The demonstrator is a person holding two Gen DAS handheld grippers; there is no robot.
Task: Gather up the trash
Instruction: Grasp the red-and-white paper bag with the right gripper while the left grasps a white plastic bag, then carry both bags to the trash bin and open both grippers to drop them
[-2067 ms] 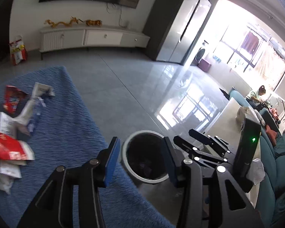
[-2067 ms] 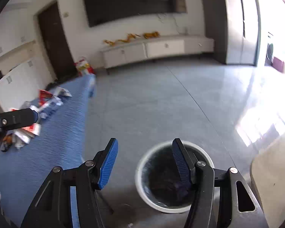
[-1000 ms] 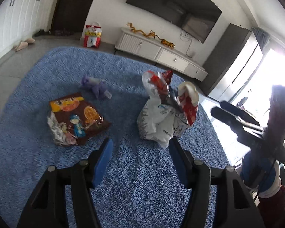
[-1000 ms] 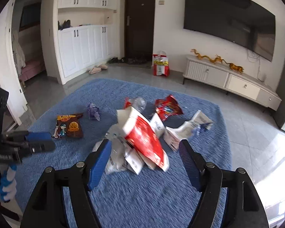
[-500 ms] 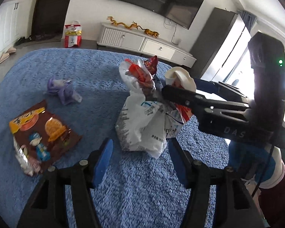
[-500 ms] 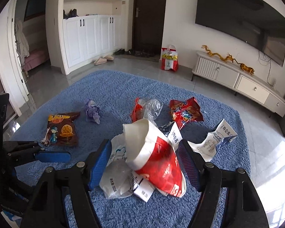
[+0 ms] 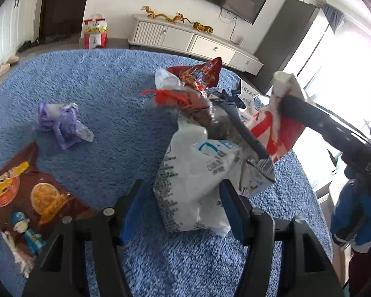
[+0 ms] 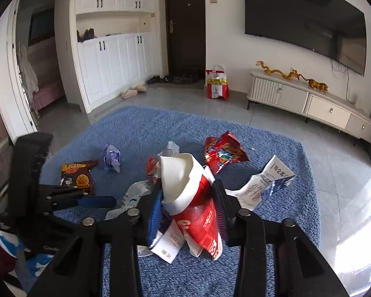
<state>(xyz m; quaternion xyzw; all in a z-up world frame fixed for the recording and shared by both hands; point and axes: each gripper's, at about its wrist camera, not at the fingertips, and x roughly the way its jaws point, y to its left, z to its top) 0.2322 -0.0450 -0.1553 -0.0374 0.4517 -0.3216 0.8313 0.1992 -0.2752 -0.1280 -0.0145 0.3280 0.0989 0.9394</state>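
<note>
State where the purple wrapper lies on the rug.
In the left wrist view the purple wrapper lies on the left of the blue rug, just beyond the brown snack bag, apart from the central pile.

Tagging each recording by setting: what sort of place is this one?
Most likely a home living room: a wall-mounted TV above a low white cabinet, a blue rug strewn with trash, and an entry door with shoes beside built-in cupboards.

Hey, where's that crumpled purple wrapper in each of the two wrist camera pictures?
Left wrist view: the purple wrapper lies left of centre on the blue rug, above the brown snack bag.
Right wrist view: purple wrapper left of centre, right of the brown snack bag.
Shared landmark: the red and white paper bag by the door.
</note>
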